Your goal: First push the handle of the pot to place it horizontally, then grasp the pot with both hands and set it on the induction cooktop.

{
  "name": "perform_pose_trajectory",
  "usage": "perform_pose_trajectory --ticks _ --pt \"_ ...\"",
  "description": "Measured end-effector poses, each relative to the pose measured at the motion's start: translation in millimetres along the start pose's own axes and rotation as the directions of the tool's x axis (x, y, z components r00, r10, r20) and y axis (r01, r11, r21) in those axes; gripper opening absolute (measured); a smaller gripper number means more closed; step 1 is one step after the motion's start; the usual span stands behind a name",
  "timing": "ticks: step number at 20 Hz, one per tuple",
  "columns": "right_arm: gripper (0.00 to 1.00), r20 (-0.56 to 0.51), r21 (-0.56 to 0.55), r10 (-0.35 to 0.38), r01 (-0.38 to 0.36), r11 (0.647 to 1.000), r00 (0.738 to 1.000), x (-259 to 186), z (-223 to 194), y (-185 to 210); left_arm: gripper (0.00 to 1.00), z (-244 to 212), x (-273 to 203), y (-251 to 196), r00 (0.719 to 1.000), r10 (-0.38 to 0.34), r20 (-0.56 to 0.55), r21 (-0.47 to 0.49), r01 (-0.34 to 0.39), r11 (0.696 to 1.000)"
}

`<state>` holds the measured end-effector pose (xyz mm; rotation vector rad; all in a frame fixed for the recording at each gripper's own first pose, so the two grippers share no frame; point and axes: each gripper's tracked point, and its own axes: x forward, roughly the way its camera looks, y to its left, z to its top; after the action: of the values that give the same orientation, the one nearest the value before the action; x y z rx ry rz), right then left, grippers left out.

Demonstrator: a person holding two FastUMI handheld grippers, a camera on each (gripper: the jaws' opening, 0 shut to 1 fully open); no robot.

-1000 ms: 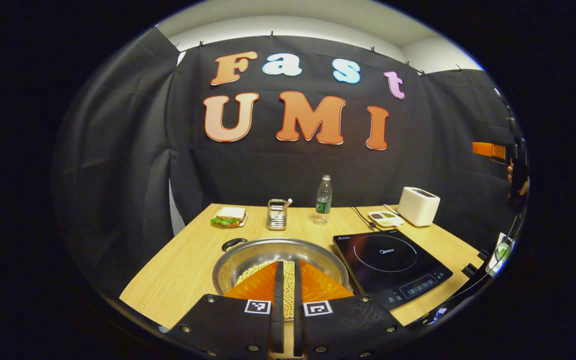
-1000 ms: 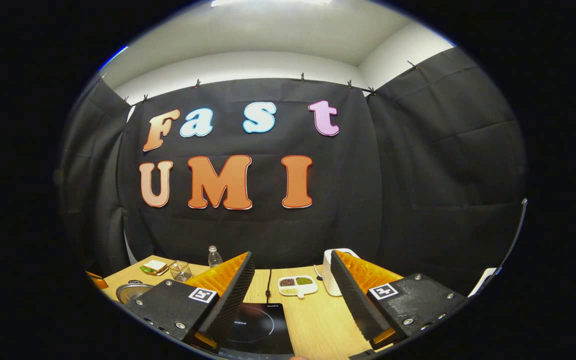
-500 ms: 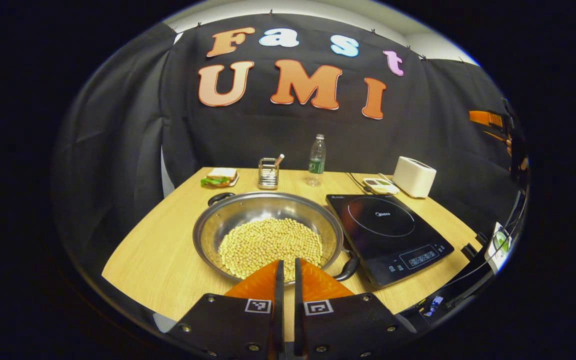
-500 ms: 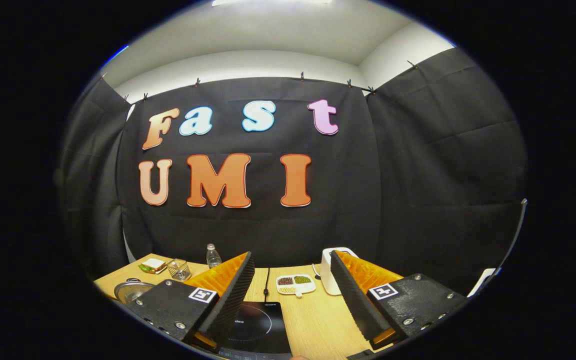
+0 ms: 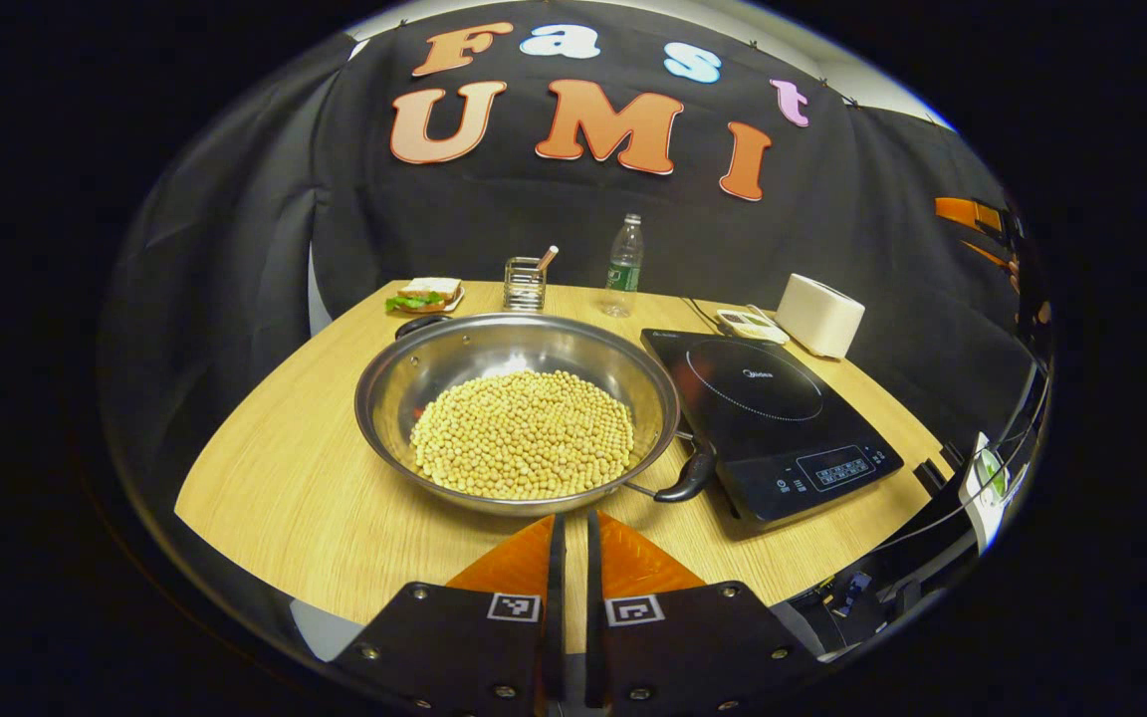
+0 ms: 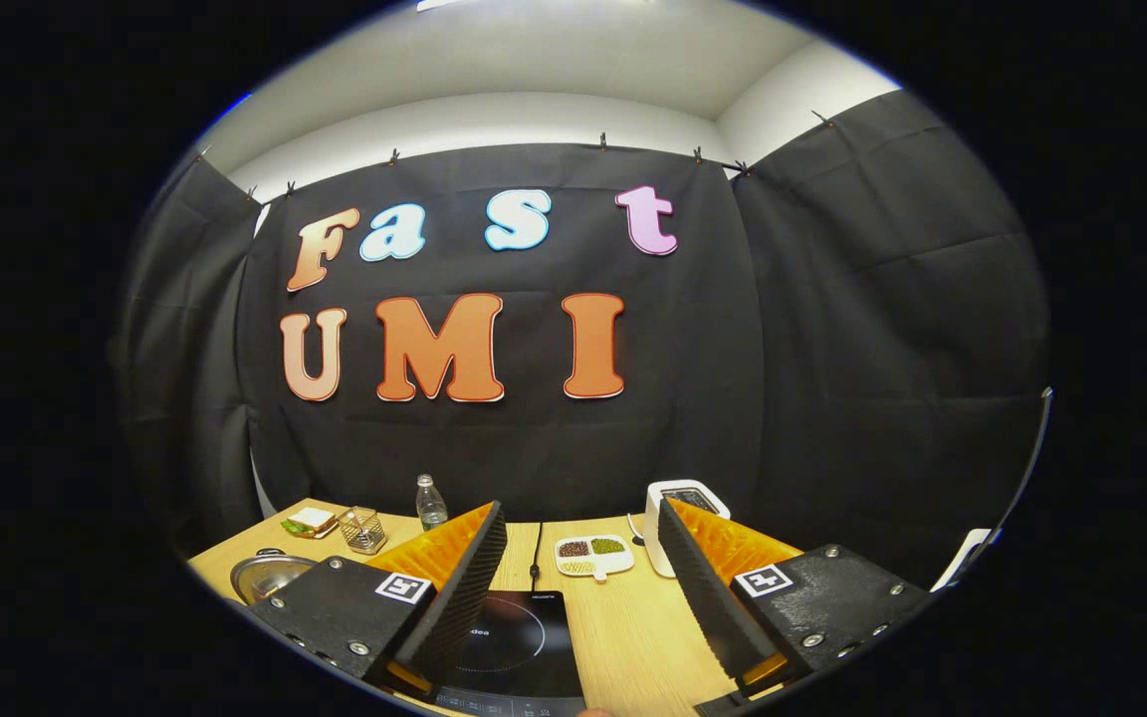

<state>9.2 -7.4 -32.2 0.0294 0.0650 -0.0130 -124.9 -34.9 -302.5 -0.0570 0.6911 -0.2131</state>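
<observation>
Left gripper view: pot [image 5: 517, 413] of beans on worktop [image 5: 275, 478] beside induction cooktop [image 5: 768, 418], handle [image 5: 683, 478] skewed toward left gripper [image 5: 573, 543], jaws clenched for pushing; right gripper [image 6: 581, 573] jaws spread, waiting above cooktop.

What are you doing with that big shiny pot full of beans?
A person holds a gripper in each hand, getting ready to move the wide steel pot of pale beans onto the flat black induction cooktop beside it. The pot sits on the light wooden table, not yet on the cooktop. One black pot handle points toward the cooktop's near corner. The left gripper hovers before the pot, fingers nearly together, holding nothing. The right gripper hangs open above the cooktop.
</observation>
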Motion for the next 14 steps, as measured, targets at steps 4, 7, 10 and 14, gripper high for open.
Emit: perform_pose_trajectory --ticks 4,7,10,14 --pt "0.95 -0.008 -0.004 -0.001 0.001 1.0 1.0 1.9 -5.0 0.0 0.1 -8.7 9.5 -4.2 0.999 -0.011 -0.035 -0.013 0.011 1.0" --pt "0.95 -0.015 -0.006 -0.004 0.004 1.0 1.0 6.0 -8.3 -2.4 0.1 -9.2 17.8 -14.5 0.998 -0.034 -0.044 -0.002 0.034 0.999" --pt "0.95 -0.027 -0.003 -0.004 0.004 1.0 1.0 8.4 -14.2 -4.1 0.1 -10.7 30.2 -22.2 0.997 -0.052 -0.058 0.019 0.054 0.998" --pt "0.95 -0.05 0.003 -0.003 0.003 1.0 0.999 13.3 -22.8 -5.9 0.09 -11.7 42.8 -30.5 0.994 -0.073 -0.078 0.033 0.076 0.997"
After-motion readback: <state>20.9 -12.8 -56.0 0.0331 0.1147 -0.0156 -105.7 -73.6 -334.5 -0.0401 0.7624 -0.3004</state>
